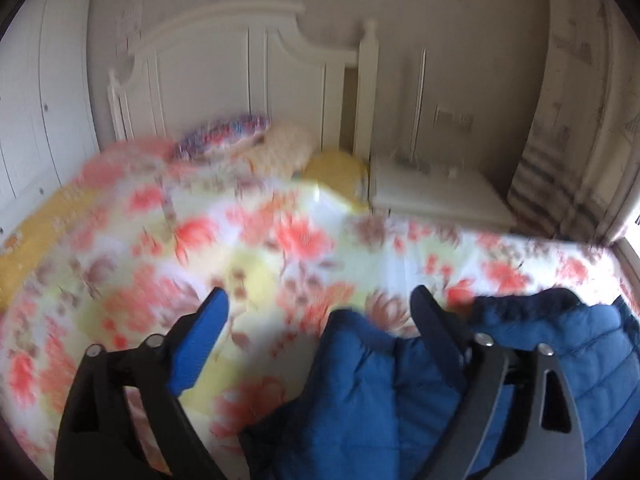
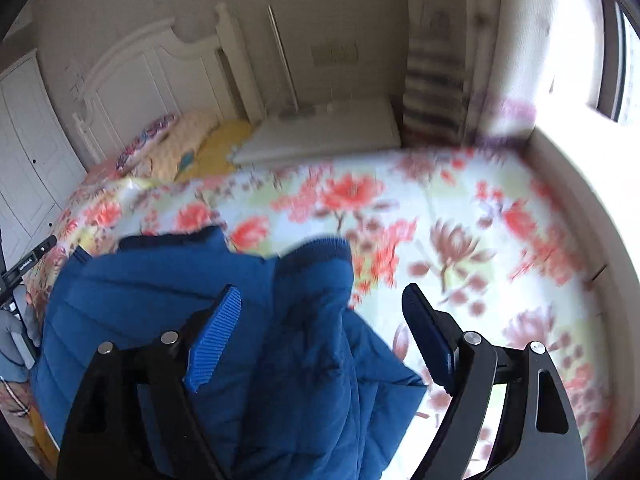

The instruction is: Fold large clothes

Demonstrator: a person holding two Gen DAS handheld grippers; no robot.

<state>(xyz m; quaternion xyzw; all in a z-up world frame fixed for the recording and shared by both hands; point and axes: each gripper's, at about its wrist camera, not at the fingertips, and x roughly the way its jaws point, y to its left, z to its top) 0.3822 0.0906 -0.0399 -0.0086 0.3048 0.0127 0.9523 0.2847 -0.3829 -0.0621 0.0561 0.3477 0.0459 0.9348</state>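
A blue quilted jacket [image 1: 400, 392] lies on the flowered bedspread [image 1: 256, 248]. In the left wrist view my left gripper [image 1: 320, 304] stands wide open above it; the jacket's padded edge lies below the gap and under the right finger [image 1: 436, 320], with neither pad pressing on it. In the right wrist view the jacket [image 2: 140, 292] spreads to the lower left, one ribbed cuff [image 2: 320, 252] pointing up the bed. My right gripper [image 2: 322, 300] is open too, its jaws apart over a fold of the jacket without gripping it. Both pictures are blurred.
A white headboard [image 1: 224, 64] and pillows [image 1: 240, 136] stand at the far end of the bed. A white bedside cabinet [image 1: 436, 192] sits beside it, striped curtains [image 2: 436, 88] and a bright window [image 2: 616, 40] to the right. White wardrobe doors [image 2: 28, 152] are on the left.
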